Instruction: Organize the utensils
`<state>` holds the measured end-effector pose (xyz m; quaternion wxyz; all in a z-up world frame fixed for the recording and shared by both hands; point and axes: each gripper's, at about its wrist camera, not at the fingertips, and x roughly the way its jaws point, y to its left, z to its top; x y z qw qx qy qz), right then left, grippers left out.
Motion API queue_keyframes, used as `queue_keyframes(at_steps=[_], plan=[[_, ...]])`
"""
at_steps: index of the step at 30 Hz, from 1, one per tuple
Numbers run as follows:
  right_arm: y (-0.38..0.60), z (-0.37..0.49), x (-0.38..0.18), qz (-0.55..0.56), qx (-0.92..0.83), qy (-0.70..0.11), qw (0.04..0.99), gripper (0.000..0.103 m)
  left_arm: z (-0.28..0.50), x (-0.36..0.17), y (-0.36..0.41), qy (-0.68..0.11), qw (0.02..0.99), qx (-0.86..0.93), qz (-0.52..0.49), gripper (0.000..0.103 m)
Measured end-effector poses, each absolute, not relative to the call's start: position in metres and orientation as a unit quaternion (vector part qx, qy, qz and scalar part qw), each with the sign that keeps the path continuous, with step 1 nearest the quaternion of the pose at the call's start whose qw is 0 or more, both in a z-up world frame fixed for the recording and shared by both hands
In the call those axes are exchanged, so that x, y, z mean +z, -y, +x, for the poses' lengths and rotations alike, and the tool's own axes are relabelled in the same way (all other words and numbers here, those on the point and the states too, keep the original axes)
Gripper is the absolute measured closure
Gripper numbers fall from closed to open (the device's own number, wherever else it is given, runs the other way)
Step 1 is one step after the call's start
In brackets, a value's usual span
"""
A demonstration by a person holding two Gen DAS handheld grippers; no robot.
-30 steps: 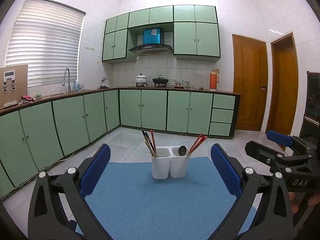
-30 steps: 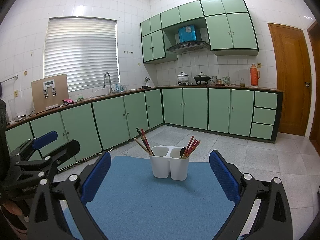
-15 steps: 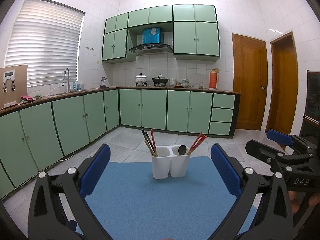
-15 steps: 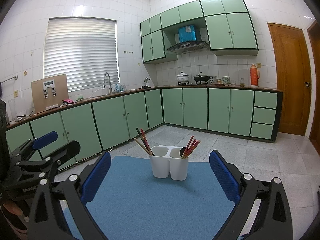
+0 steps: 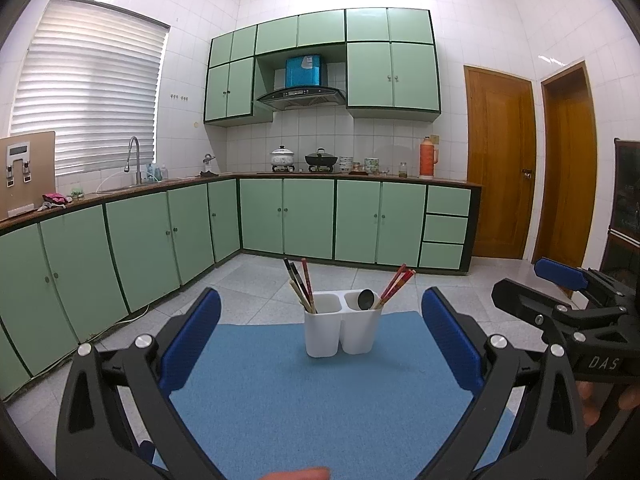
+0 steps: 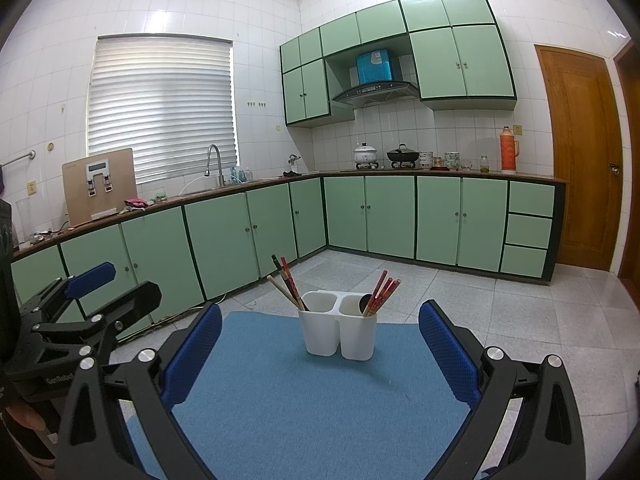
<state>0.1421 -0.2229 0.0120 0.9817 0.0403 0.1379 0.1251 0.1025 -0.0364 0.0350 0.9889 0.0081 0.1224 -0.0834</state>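
Both grippers hover with jaws spread wide and empty, the left gripper (image 5: 320, 336) and right gripper (image 6: 320, 344) near the blue mat's (image 5: 300, 396) near edge. At its far edge stands the white two-cup holder (image 5: 342, 328): chopsticks (image 5: 300, 286) lean in its left cup, red chopsticks (image 5: 396, 286) and a dark spoon (image 5: 365, 300) in its right.

Ahead of the left claw (image 5: 320, 336), between its two fingers, a two-compartment holder (image 5: 341, 328) stands on a mat (image 5: 320, 400). Chopsticks (image 5: 299, 288) lean in its left compartment; a spoon (image 5: 365, 300) and more chopsticks (image 5: 396, 286) sit in the right. The right claw (image 6: 320, 340) faces the holder too, with the left claw off to its left.
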Motion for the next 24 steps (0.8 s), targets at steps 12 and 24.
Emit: queue_keyframes(at_steps=[12, 24], plan=[[0.2231, 0.1421, 0.0124, 0.04, 0.125, -0.138, 0.982, 0.006, 0.1035, 0.0341, 0.0349, -0.125, 0.989, -0.082, 0.005, 0.006], [0.2217, 0.1425, 0.0097, 0.04, 0.124, -0.14, 0.982, 0.006, 0.1047, 0.0345, 0.0342, -0.125, 0.989, -0.081, 0.003, 0.006]])
